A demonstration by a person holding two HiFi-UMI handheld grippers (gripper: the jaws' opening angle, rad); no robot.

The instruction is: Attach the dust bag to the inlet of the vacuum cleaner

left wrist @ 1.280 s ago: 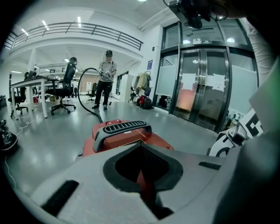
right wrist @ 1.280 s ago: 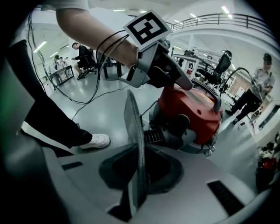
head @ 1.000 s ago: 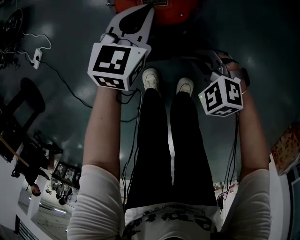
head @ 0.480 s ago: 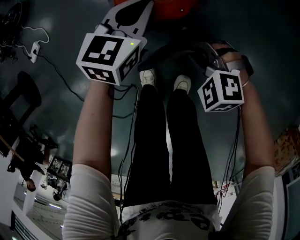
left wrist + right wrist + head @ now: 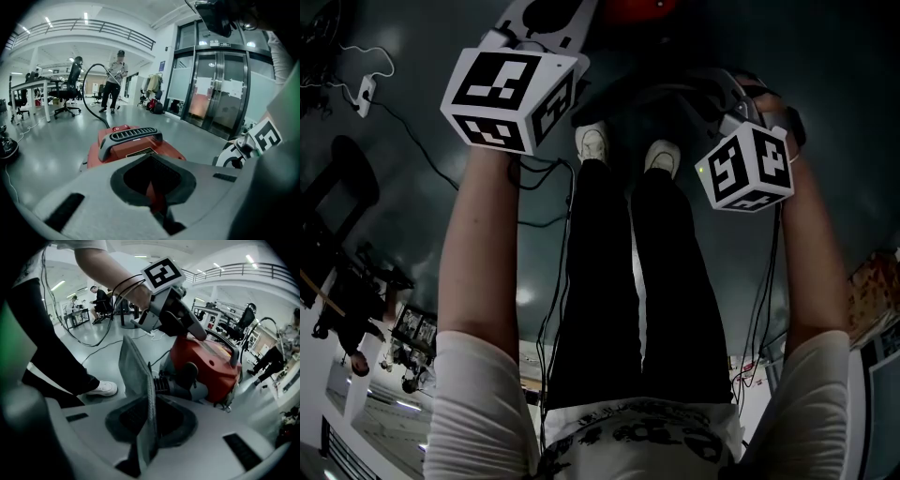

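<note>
The red vacuum cleaner (image 5: 131,145) has a grey handle and stands on the floor just past both grippers; only its edge (image 5: 633,7) shows in the head view. The grey dust bag (image 5: 136,380) stands upright, edge-on, between the jaws of my right gripper (image 5: 149,420). Those jaws are opening but still hold the bag up. Beyond the bag is the vacuum's grey end with a dark round part (image 5: 190,373). My left gripper (image 5: 152,180) hovers over the vacuum, its jaws close together with nothing gripped. A thin slit between them shows the red body.
My legs and white shoes (image 5: 595,141) are just short of the vacuum. Cables (image 5: 412,141) trail over the dark floor. A black hose (image 5: 91,89) arcs behind the vacuum toward a standing person (image 5: 115,79). Desks and office chairs (image 5: 63,91) are at left, glass doors (image 5: 220,93) at right.
In the head view both marker cubes sit slightly higher and the left one further left. The red vacuum has slid toward the top edge. Neither hand has clearly moved against the vacuum.
</note>
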